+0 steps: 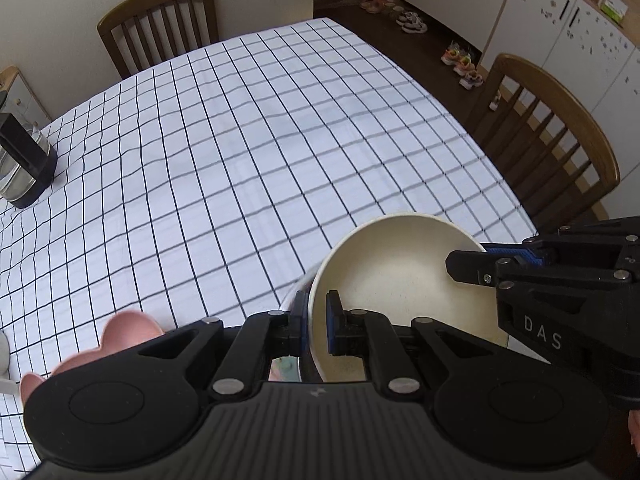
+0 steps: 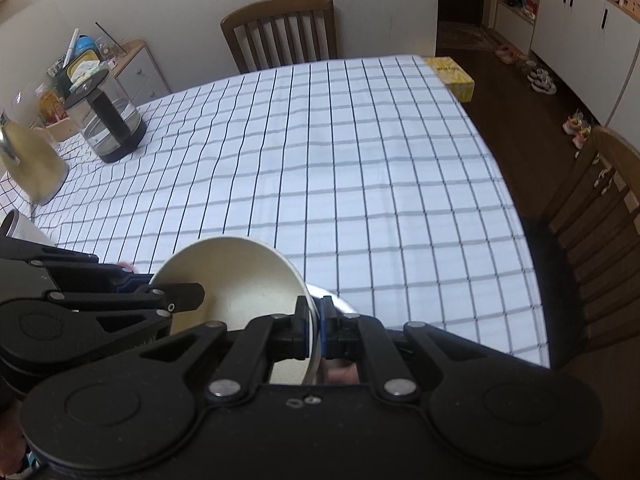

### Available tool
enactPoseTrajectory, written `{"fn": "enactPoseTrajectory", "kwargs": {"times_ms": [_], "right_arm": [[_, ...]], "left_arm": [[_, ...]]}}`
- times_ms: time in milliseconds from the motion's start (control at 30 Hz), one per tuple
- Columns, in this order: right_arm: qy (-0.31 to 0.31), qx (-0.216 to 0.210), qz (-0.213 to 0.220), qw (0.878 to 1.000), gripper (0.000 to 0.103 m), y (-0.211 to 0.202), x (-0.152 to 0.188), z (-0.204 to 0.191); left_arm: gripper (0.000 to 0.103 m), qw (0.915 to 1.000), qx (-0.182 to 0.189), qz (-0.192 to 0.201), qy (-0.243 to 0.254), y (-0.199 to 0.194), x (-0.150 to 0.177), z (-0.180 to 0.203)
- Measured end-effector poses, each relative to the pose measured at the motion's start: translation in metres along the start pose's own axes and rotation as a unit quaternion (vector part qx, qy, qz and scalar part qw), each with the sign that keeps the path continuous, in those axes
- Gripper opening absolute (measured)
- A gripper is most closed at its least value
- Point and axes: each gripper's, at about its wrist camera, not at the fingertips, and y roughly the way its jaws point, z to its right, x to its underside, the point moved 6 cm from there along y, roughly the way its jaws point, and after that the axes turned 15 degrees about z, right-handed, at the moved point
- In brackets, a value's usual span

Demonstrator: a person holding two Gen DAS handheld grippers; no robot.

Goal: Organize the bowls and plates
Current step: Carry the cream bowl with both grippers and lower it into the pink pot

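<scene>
A cream bowl (image 1: 396, 280) is held above the checked tablecloth near the table's front edge; it also shows in the right wrist view (image 2: 240, 280). My left gripper (image 1: 317, 322) is shut on its left rim. My right gripper (image 2: 318, 328) is shut on its right rim, and its finger (image 1: 480, 266) reaches in from the right in the left wrist view. A shiny dish rim (image 2: 340, 300) shows just under the bowl. A pink flower-shaped dish (image 1: 120, 336) lies at the left, partly hidden by my left gripper.
A glass kettle (image 2: 108, 120) stands at the table's far left, with a yellowish item (image 2: 36, 164) and a white cup (image 2: 20, 228) nearby. Wooden chairs (image 2: 284, 28) stand at the far side and the right side (image 1: 560, 132). A yellow box (image 2: 452, 76) sits past the far right corner.
</scene>
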Motion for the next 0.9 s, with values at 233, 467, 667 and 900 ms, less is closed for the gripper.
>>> {"fn": "enactPoseTrajectory", "kwargs": {"times_ms": [233, 467, 667, 900], "right_arm": [[0.016, -0.006, 0.013, 1.000, 0.005, -0.003, 0.029, -0.001], [0.007, 0.006, 0.042, 0.999, 0.005, -0.002, 0.044, -0.006], [0.005, 0.012, 0.049, 0.999, 0.005, 0.002, 0.052, -0.007], [0.007, 0.022, 0.047, 0.999, 0.005, 0.010, 0.063, -0.005]], "left_arm": [[0.008, 0.9989, -0.009, 0.018, 0.043, 0.000, 0.021, 0.007], [0.008, 0.9959, -0.016, 0.036, 0.081, 0.005, 0.031, 0.009], [0.008, 0.9964, -0.007, 0.032, 0.079, 0.009, 0.036, 0.006], [0.008, 0.9969, -0.004, 0.028, 0.074, 0.013, 0.042, 0.003]]}}
